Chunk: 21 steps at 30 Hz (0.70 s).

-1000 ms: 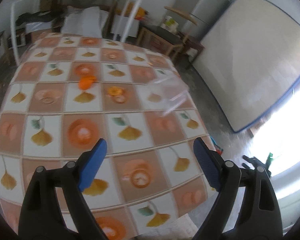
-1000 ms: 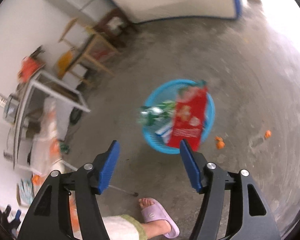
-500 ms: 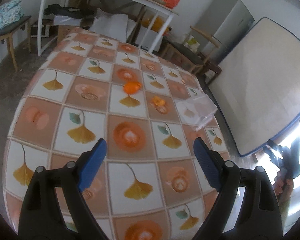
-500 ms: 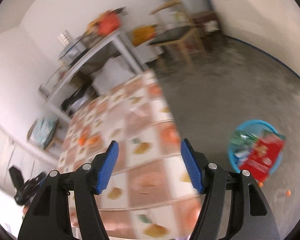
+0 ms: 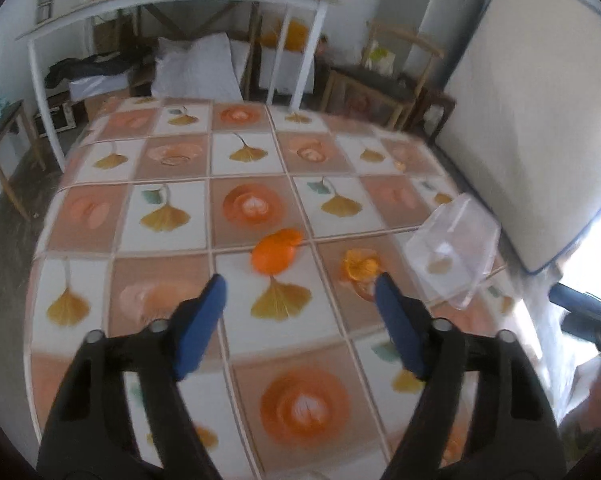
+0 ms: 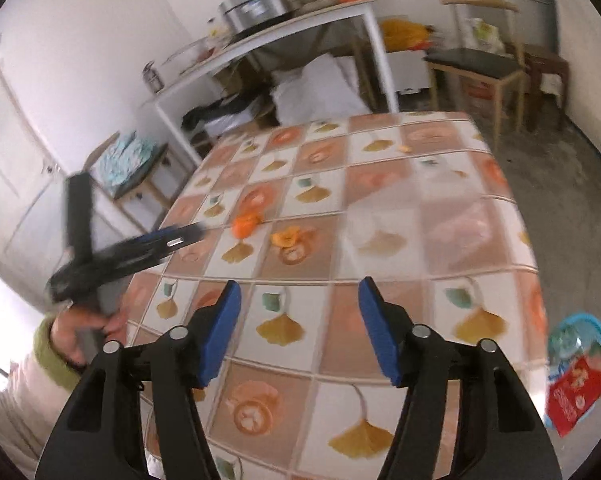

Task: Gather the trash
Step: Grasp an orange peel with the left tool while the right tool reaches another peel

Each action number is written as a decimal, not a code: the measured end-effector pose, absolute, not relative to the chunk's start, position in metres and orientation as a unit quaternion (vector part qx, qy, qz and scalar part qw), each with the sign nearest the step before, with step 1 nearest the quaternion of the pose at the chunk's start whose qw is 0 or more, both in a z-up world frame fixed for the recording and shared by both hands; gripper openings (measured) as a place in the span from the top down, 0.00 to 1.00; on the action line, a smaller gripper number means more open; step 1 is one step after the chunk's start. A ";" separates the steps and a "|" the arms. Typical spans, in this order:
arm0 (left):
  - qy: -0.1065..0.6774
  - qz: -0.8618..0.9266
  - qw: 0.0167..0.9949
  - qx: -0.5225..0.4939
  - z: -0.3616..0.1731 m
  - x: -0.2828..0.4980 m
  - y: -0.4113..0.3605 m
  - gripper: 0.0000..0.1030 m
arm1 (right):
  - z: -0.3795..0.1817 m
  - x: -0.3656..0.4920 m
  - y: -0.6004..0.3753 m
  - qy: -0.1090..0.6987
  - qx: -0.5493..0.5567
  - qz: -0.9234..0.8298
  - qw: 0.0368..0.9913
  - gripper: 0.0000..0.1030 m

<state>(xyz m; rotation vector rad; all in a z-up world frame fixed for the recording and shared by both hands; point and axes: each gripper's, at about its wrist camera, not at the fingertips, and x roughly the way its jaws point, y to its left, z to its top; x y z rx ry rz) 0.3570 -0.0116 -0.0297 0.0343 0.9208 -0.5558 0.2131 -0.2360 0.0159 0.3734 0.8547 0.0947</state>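
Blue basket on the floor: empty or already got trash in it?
Not empty. The blue basket holds a red packet sticking out over its rim, plus some blurred greenish items.

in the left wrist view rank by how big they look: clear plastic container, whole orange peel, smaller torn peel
1. clear plastic container
2. whole orange peel
3. smaller torn peel
All three lie about equally far along the table, so nearness hardly skews this.

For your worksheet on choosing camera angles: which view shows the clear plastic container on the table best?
The left wrist view shows the clear plastic container best: it lies close, near the table's right edge, with its outline readable. In the right wrist view it is only a faint, blurred pale patch on the tablecloth, barely distinguishable.
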 end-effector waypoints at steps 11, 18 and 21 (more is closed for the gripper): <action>0.464 -0.244 0.843 0.119 -0.074 0.401 -0.052 0.78 | -0.008 0.236 -0.227 0.438 0.178 0.052 0.880 0.51; 0.485 -0.264 0.832 0.059 -0.072 0.410 -0.033 0.86 | -0.016 0.241 -0.230 0.444 0.181 0.051 0.876 0.55; 0.509 -0.279 0.814 0.005 -0.073 0.412 -0.016 0.88 | -0.018 0.247 -0.228 0.449 0.181 0.055 0.873 0.56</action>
